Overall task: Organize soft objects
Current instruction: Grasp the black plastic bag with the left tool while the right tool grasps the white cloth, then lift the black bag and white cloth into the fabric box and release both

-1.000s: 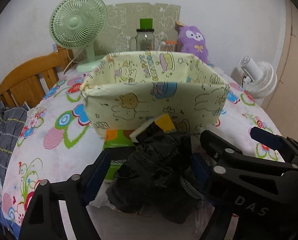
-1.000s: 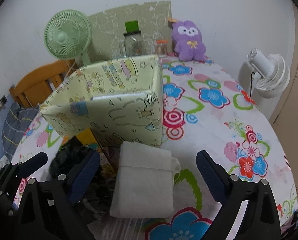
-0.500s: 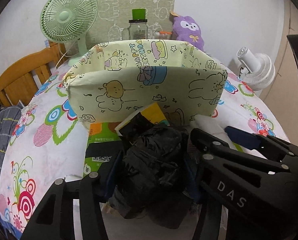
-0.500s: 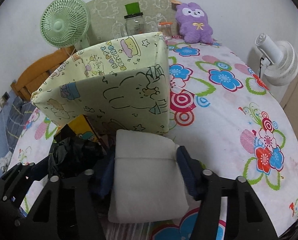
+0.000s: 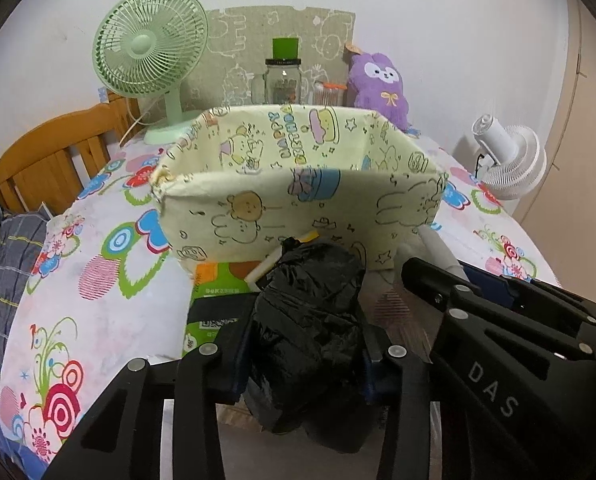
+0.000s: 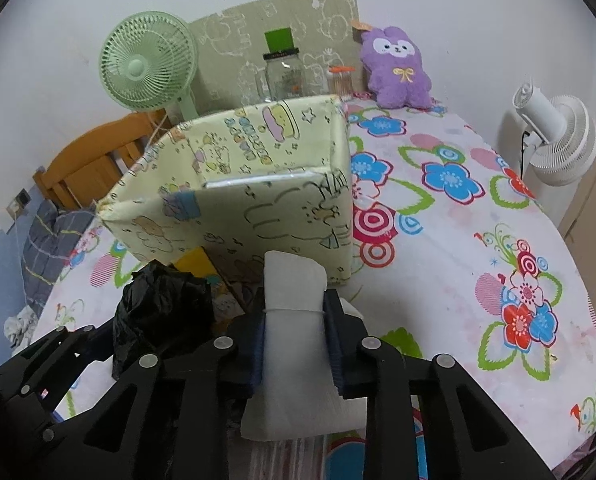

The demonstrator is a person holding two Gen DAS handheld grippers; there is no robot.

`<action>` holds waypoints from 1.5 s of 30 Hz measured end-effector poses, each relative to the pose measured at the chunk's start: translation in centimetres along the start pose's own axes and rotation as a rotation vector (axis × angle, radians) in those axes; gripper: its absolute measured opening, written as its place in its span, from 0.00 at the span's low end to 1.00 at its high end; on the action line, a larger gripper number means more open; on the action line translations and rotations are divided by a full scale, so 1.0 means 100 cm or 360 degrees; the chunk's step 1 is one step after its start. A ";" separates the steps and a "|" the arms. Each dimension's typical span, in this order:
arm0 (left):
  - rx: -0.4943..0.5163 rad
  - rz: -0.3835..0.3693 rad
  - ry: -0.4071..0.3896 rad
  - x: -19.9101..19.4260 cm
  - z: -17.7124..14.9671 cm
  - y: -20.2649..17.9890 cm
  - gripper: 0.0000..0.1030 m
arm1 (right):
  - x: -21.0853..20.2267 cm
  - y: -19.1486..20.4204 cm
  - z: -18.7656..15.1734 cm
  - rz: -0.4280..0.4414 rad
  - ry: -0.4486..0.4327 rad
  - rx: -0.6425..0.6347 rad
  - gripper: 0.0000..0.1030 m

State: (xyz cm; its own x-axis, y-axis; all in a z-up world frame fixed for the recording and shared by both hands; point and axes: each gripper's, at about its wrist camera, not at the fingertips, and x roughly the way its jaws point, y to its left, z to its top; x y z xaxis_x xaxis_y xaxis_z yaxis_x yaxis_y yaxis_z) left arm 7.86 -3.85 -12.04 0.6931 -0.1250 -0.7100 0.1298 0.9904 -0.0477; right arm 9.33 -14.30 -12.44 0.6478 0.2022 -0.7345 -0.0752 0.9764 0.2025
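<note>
A: What has changed?
B: The white folded cloth (image 6: 293, 320) and black bundle (image 5: 310, 320), at the table's near edge before the fabric bin (image 5: 298, 200), are now clamped by the right gripper (image 6: 293, 324) and left gripper (image 5: 304, 364).
A: Meaning?
B: Both seem ready for lifting into it.

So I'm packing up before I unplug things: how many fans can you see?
2. A green desk fan stands at the table's far left, by the wooden headboard. A white fan stands off the table's right edge. Others could be hidden behind the fabric bin.
</note>
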 end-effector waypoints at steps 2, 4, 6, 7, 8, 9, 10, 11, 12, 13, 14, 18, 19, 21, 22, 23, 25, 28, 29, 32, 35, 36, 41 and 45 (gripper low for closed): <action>0.0001 -0.0001 -0.0016 -0.004 0.002 -0.001 0.41 | -0.006 0.002 0.002 0.0006 -0.0020 -0.0006 0.26; 0.0003 -0.0005 -0.0037 -0.008 0.004 -0.001 0.41 | -0.011 0.003 0.004 0.0012 -0.0040 -0.0008 0.25; 0.0003 -0.0005 -0.0060 -0.014 0.007 -0.002 0.40 | -0.017 0.005 0.007 0.0013 -0.0063 -0.0014 0.24; 0.0003 -0.0007 -0.0072 -0.016 0.009 -0.002 0.40 | -0.021 0.006 0.008 0.0014 -0.0073 -0.0017 0.23; 0.0003 -0.0007 -0.0079 -0.019 0.010 -0.002 0.40 | -0.024 0.007 0.010 0.0016 -0.0087 -0.0022 0.23; 0.0000 -0.0008 -0.0091 -0.022 0.012 -0.002 0.40 | -0.028 0.008 0.011 0.0015 -0.0100 -0.0025 0.23; 0.0000 -0.0008 -0.0097 -0.023 0.014 -0.002 0.40 | -0.031 0.009 0.013 0.0016 -0.0110 -0.0028 0.23; 0.0001 -0.0011 -0.0108 -0.026 0.016 -0.003 0.40 | -0.034 0.010 0.015 0.0016 -0.0122 -0.0030 0.23; 0.0003 -0.0013 -0.0121 -0.029 0.018 -0.003 0.40 | -0.037 0.011 0.017 0.0016 -0.0136 -0.0033 0.22; 0.0005 -0.0013 -0.0131 -0.032 0.020 -0.004 0.40 | -0.041 0.012 0.019 0.0011 -0.0148 -0.0042 0.22; 0.0005 -0.0016 -0.0142 -0.035 0.022 -0.004 0.40 | -0.044 0.014 0.021 0.0006 -0.0161 -0.0051 0.21; 0.0009 -0.0030 -0.0198 -0.047 0.031 -0.004 0.40 | -0.060 0.018 0.030 0.0003 -0.0222 -0.0063 0.19; 0.0011 -0.0031 -0.0208 -0.050 0.033 -0.004 0.40 | -0.063 0.019 0.031 0.0001 -0.0233 -0.0066 0.19; 0.0017 -0.0035 -0.0237 -0.055 0.037 -0.003 0.40 | -0.068 0.021 0.034 -0.0001 -0.0256 -0.0074 0.19; 0.0019 -0.0036 -0.0242 -0.056 0.039 -0.003 0.40 | -0.071 0.022 0.036 -0.0001 -0.0266 -0.0077 0.19; 0.0023 -0.0039 -0.0251 -0.058 0.042 -0.002 0.40 | -0.073 0.023 0.038 0.0001 -0.0275 -0.0077 0.19; 0.0027 -0.0037 -0.0264 -0.060 0.045 -0.003 0.40 | -0.077 0.024 0.041 0.0008 -0.0292 -0.0074 0.19; 0.0028 -0.0044 -0.0286 -0.063 0.051 -0.001 0.40 | -0.082 0.026 0.047 0.0010 -0.0315 -0.0075 0.18; 0.0028 -0.0045 -0.0290 -0.064 0.052 -0.001 0.40 | -0.083 0.027 0.049 0.0009 -0.0321 -0.0077 0.18; 0.0018 -0.0052 -0.0298 -0.063 0.057 0.002 0.40 | -0.083 0.029 0.054 0.0008 -0.0330 -0.0079 0.18; 0.0012 -0.0054 -0.0296 -0.059 0.061 0.004 0.40 | -0.081 0.031 0.058 0.0013 -0.0331 -0.0074 0.18; 0.0009 -0.0055 -0.0296 -0.058 0.062 0.005 0.40 | -0.080 0.031 0.059 0.0013 -0.0330 -0.0072 0.18; -0.0008 -0.0057 -0.0304 -0.052 0.071 0.007 0.40 | -0.073 0.031 0.069 0.0012 -0.0336 -0.0067 0.18; -0.0023 -0.0055 -0.0302 -0.045 0.078 0.010 0.40 | -0.066 0.031 0.077 0.0015 -0.0340 -0.0061 0.18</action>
State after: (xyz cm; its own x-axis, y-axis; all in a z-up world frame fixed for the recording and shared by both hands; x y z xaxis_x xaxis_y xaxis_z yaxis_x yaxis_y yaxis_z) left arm 10.36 -2.75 -3.42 0.8096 -0.1667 -0.5628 0.1467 0.9859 -0.0810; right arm 10.64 -13.16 -2.03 0.7926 0.1945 -0.5779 -0.1080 0.9776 0.1808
